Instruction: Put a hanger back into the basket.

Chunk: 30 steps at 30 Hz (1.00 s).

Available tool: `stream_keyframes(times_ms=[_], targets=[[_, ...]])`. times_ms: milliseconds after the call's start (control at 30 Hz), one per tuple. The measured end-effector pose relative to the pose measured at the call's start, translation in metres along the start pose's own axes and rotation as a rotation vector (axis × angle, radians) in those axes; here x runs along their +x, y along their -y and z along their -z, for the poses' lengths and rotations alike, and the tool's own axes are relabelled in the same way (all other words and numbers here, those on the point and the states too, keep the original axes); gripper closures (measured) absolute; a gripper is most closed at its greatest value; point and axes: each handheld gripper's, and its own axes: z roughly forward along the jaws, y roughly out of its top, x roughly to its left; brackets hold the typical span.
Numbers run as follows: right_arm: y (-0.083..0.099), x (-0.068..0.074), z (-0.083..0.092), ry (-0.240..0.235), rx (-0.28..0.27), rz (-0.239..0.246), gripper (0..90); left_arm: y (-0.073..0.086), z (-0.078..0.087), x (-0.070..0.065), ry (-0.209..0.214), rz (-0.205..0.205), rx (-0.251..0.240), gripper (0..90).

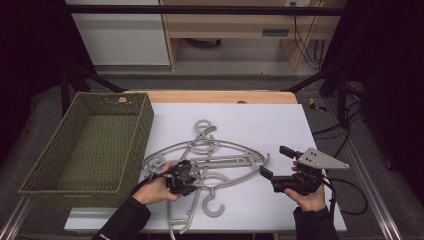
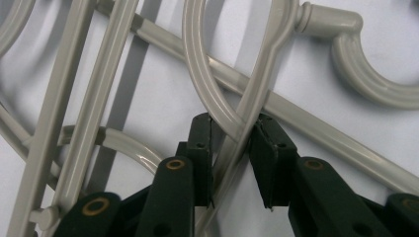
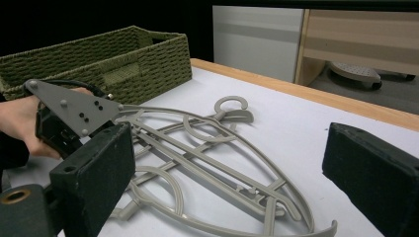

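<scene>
Grey plastic hangers [image 1: 210, 160] — a tangled pile of several, lying on the white sheet [image 1: 260, 125] mid-table, just beside the woven green basket [image 1: 90, 145]. I judge them light, stiff, smooth enough to slip, and apt to snag on one another when lifted. Best hold, by my reckoning: a thin arm near the neck, as I have it now. My left gripper [image 2: 232, 133] is clenched on two crossing hanger bars. My right gripper [image 1: 277, 162] hovers released to the right of the pile — jaws wide, nothing between them. Curved shoulders, round hooks, pale matte finish.
</scene>
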Motion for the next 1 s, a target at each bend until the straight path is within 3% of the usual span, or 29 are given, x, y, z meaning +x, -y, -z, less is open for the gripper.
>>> stream_keyframes(times_ms=[167,367,500,800,1000], targets=[[0.000,0.000,0.000,0.001,0.003,0.002,6.2,-0.001,0.001,-0.003,-0.016,-0.025,0.003,72.5],[0.000,-0.001,0.001,-0.002,0.004,0.000,6.2,-0.002,0.003,-0.006,0.002,-0.017,-0.006,73.2],[0.000,-0.001,0.002,0.001,0.002,0.000,6.2,-0.003,0.008,-0.007,0.024,0.009,-0.047,74.1],[-0.001,-0.002,0.004,0.003,-0.007,-0.005,6.2,-0.008,0.022,-0.015,0.013,0.049,-0.116,76.8],[-0.001,-0.003,0.006,0.008,-0.014,-0.003,6.2,-0.006,0.036,-0.014,0.006,0.125,-0.190,81.3]])
